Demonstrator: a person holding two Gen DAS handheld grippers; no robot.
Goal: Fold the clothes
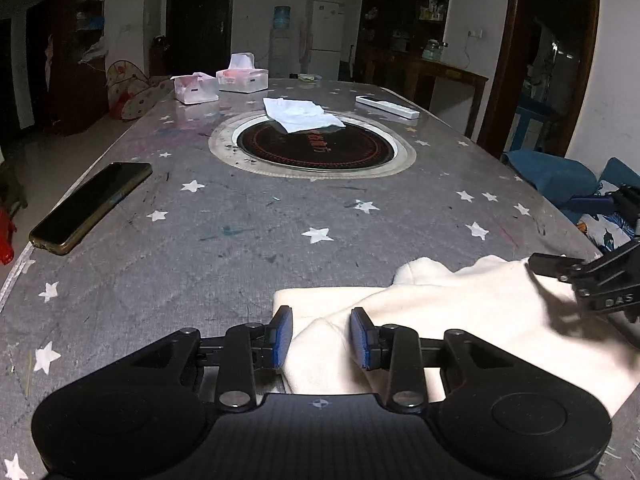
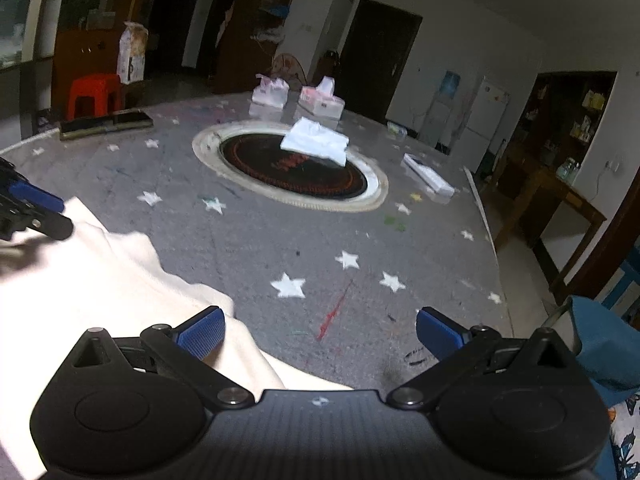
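Observation:
A cream garment [image 1: 460,316] lies in folds at the near edge of the grey star-patterned table [image 1: 248,232]. My left gripper [image 1: 322,338] has its blue pads [image 1: 282,336] drawn close, with a thick fold of the garment pinched between them at its left end. My right gripper [image 2: 320,332] is spread wide open above the table beside the garment [image 2: 100,280], nothing between its fingers. From the left wrist view the right gripper [image 1: 576,236] hovers at the garment's right edge. The right wrist view shows the left gripper [image 2: 44,212] at the far left, over the cloth.
A dark phone [image 1: 92,206] lies at the table's left edge. A white folded cloth [image 1: 300,114] rests on the round inset hotplate [image 1: 316,148]. Behind it are two tissue boxes [image 1: 242,78] and a white remote [image 1: 386,106]. Blue and patterned fabric [image 1: 560,176] sits off the right edge.

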